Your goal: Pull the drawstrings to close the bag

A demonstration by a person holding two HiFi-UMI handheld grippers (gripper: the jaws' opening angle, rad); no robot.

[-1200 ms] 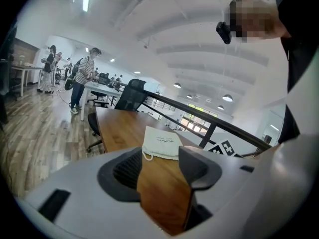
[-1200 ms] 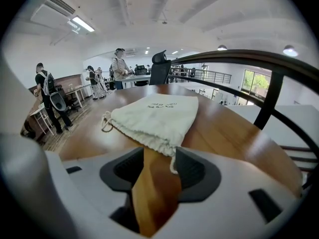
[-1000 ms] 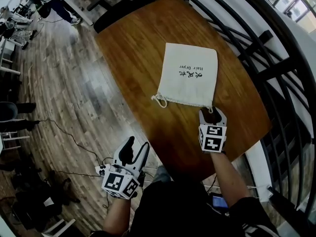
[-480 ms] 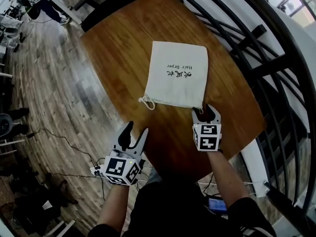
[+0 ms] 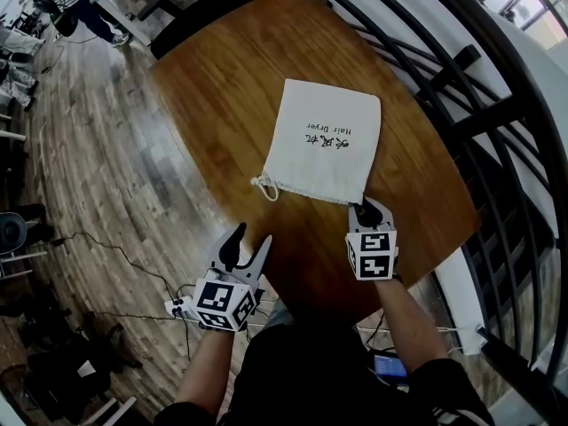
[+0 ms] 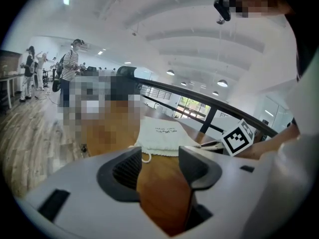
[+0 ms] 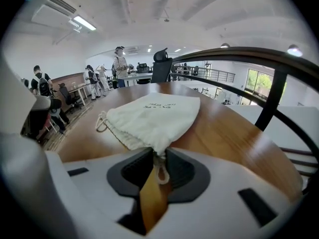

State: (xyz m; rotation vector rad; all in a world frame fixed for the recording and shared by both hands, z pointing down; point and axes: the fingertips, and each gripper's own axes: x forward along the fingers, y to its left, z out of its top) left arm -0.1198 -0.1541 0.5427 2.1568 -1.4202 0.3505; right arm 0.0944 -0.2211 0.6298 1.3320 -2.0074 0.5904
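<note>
A cream drawstring bag (image 5: 327,145) with dark print lies flat on the wooden table (image 5: 222,87), its gathered mouth toward me. My right gripper (image 5: 367,207) is at the bag's near right corner. Its jaws have just been closing, and in the right gripper view (image 7: 159,158) they pinch the right drawstring (image 7: 160,171). The left drawstring loop (image 5: 263,187) lies loose on the wood. My left gripper (image 5: 251,238) stands open at the table's near left edge, short of that loop, with nothing between its jaws (image 6: 160,163). The bag (image 6: 162,136) lies ahead of it.
A black metal railing (image 5: 461,105) runs close along the table's right side. A dark office chair (image 5: 191,20) stands at the far end. Cables (image 5: 133,264) trail over the wooden floor on the left, and people stand far off at the top left.
The right gripper's jaws have narrowed from wide open onto the cord at the bag's corner. The left gripper has come forward to the table's near edge.
</note>
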